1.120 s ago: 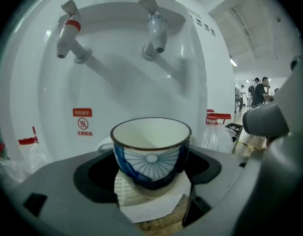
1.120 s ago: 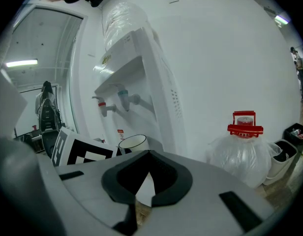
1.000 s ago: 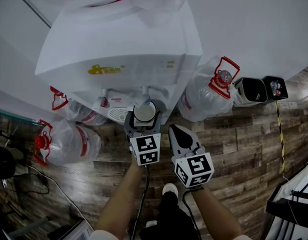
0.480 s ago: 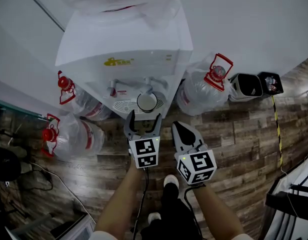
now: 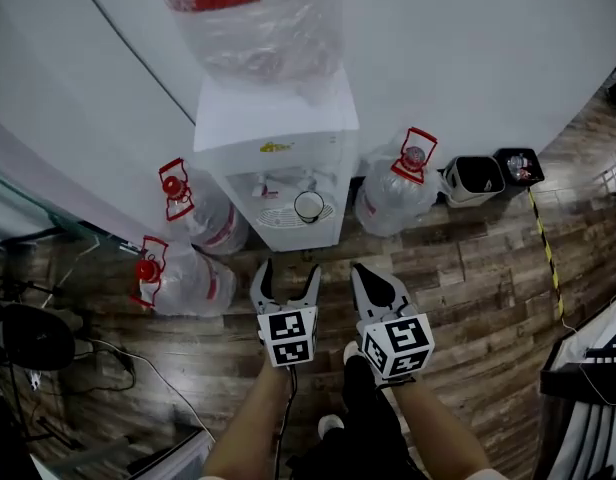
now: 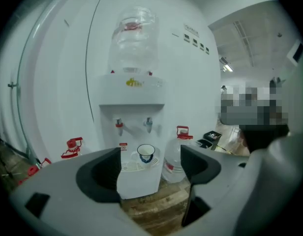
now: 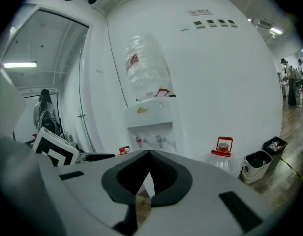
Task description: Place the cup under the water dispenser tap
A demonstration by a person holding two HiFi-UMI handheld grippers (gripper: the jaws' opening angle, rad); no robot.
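A white cup (image 5: 309, 206) (image 6: 146, 153) with a dark rim stands on the drip tray of the white water dispenser (image 5: 276, 158), under the right-hand tap (image 6: 148, 124). My left gripper (image 5: 286, 278) is open and empty, well back from the dispenser, and the cup shows between its jaws in the left gripper view. To its right my right gripper (image 5: 373, 284) is shut with nothing in it. The dispenser (image 7: 150, 117) with its big bottle on top shows ahead in the right gripper view.
Large water bottles with red caps stand on the wooden floor: two left of the dispenser (image 5: 206, 216) (image 5: 180, 280) and one to its right (image 5: 399, 192). Two small bins (image 5: 471, 178) stand farther right by the white wall. A yellow-black tape line (image 5: 544, 258) runs along the floor.
The left gripper let go of the cup on the drip tray and drew back open. Both grippers and my head have moved away from the dispenser, which now looks smaller.
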